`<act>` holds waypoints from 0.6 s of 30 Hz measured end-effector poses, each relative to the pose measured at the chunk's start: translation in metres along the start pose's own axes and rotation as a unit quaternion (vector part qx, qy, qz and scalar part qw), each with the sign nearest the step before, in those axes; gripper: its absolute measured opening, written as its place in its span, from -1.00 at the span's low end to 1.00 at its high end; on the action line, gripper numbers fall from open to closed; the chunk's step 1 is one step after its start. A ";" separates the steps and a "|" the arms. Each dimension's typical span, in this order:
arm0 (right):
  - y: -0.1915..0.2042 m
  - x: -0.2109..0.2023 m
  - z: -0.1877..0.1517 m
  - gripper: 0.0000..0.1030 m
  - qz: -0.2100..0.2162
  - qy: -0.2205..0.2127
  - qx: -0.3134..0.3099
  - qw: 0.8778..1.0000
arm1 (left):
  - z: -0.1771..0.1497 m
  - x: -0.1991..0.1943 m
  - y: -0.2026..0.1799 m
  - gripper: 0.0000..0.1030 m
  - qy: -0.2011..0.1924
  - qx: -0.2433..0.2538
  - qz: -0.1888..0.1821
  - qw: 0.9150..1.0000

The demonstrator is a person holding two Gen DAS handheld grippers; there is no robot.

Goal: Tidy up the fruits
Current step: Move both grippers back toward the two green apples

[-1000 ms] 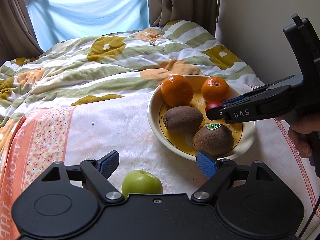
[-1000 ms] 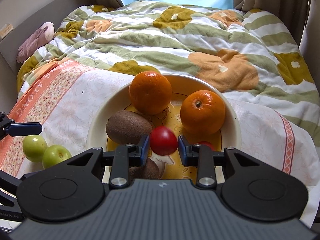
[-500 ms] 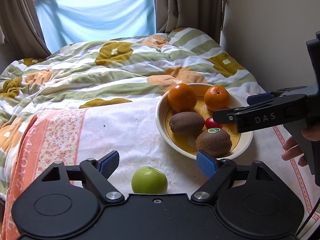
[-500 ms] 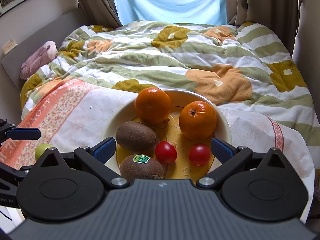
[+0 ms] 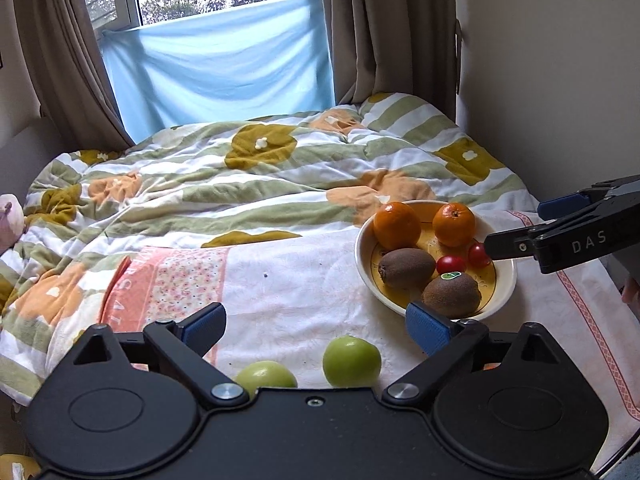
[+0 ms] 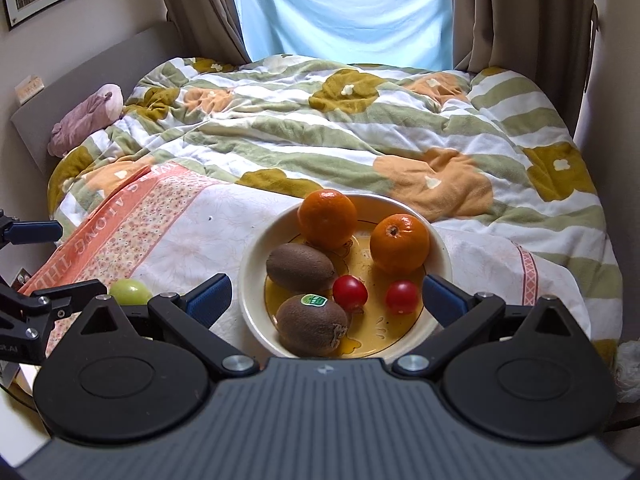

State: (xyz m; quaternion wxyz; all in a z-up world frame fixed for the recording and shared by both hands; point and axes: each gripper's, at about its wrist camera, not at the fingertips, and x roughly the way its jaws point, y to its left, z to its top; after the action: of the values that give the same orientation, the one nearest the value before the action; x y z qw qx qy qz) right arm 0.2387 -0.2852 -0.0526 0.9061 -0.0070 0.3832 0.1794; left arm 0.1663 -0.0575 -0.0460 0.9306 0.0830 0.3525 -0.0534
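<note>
On the bed, a flowered quilt (image 6: pixel 360 128) covers the far half, a white cloth (image 5: pixel 304 292) the near half. My bowl (image 6: pixel 438 248) sits on the cloth. Inside it, two oranges (image 6: pixel 327 219) lie at 12 o'clock, two kiwis (image 6: pixel 300 267) at 8, two tomatoes (image 6: pixel 350 291) at 5. Two green apples (image 5: pixel 351 361) rest on the cloth, outside the bowl, near my left gripper (image 5: pixel 316 326); its jaws are spread wide and empty. My right gripper (image 6: pixel 326 300) is also spread wide, holding nothing.
</note>
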 end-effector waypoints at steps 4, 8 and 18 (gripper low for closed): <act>0.014 -0.014 0.001 1.00 -0.015 -0.008 0.003 1.000 | -0.005 -0.009 0.014 0.94 -0.007 0.000 -0.009 1.000; 0.031 -0.027 0.000 1.00 -0.030 -0.020 0.018 0.999 | -0.006 -0.015 0.030 0.94 -0.009 0.004 -0.031 0.999; 0.085 -0.044 -0.006 1.00 -0.066 -0.028 0.074 0.995 | -0.009 -0.032 0.075 0.94 -0.019 0.026 -0.074 0.997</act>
State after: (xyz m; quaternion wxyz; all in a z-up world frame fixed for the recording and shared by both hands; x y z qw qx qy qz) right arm 0.1779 -0.2204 -0.0150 0.9243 0.0401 0.3686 0.0908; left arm 0.1486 0.0191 -0.0221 0.9282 0.0800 0.3380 -0.1330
